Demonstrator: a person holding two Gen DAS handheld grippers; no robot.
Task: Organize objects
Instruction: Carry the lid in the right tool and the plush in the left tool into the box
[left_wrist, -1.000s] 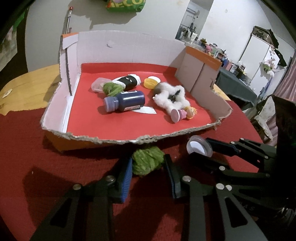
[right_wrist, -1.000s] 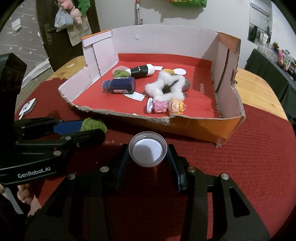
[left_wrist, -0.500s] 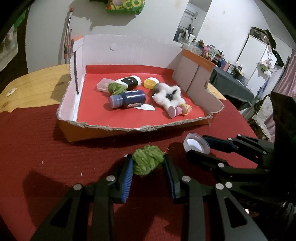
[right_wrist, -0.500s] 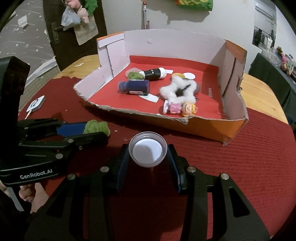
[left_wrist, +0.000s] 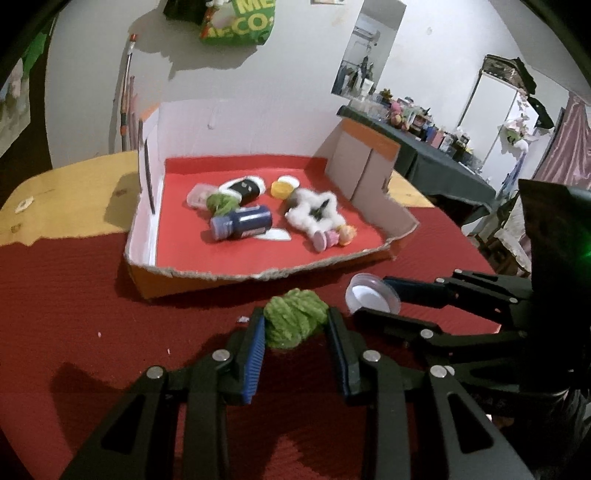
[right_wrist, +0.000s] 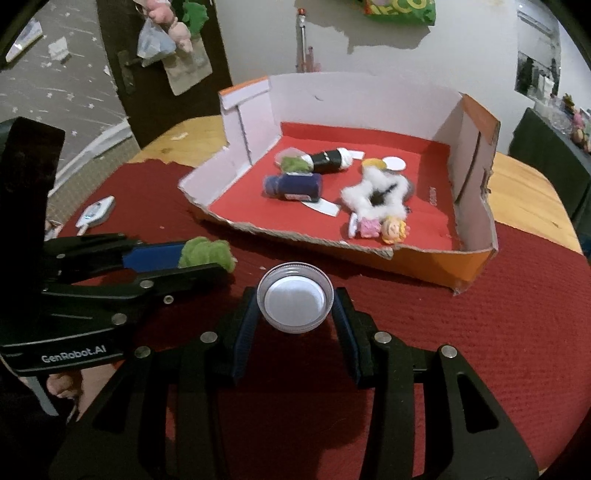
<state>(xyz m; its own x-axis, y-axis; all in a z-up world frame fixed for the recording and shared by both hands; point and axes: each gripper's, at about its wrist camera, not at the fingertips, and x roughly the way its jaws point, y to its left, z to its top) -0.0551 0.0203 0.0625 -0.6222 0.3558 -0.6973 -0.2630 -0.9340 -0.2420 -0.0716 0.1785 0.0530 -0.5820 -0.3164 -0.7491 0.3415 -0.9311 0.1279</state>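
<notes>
My left gripper (left_wrist: 295, 325) is shut on a green yarn ball (left_wrist: 293, 320), held above the red tablecloth in front of the cardboard tray (left_wrist: 207, 275). My right gripper (right_wrist: 295, 306) is shut on a clear round lid (right_wrist: 294, 302), also in front of the tray (right_wrist: 424, 260). The lid shows in the left wrist view (left_wrist: 371, 297), and the yarn ball in the right wrist view (right_wrist: 207, 253). The tray holds a blue bottle (left_wrist: 242, 222), a black bottle (left_wrist: 243, 188), a second green ball (left_wrist: 221, 201), a white fluffy toy (left_wrist: 314, 208) and a small doll (left_wrist: 334, 236).
The tray has tall white walls at the back and sides and a low torn front edge. A yellow cap (left_wrist: 280, 189) lies in it. A small white device (right_wrist: 94, 214) lies on the red cloth at left. Bare wood tabletop (left_wrist: 66, 195) lies beyond the cloth.
Both grippers have risen and drawn back from the tray, still holding the yarn ball and the lid. The tray looks smaller and farther.
</notes>
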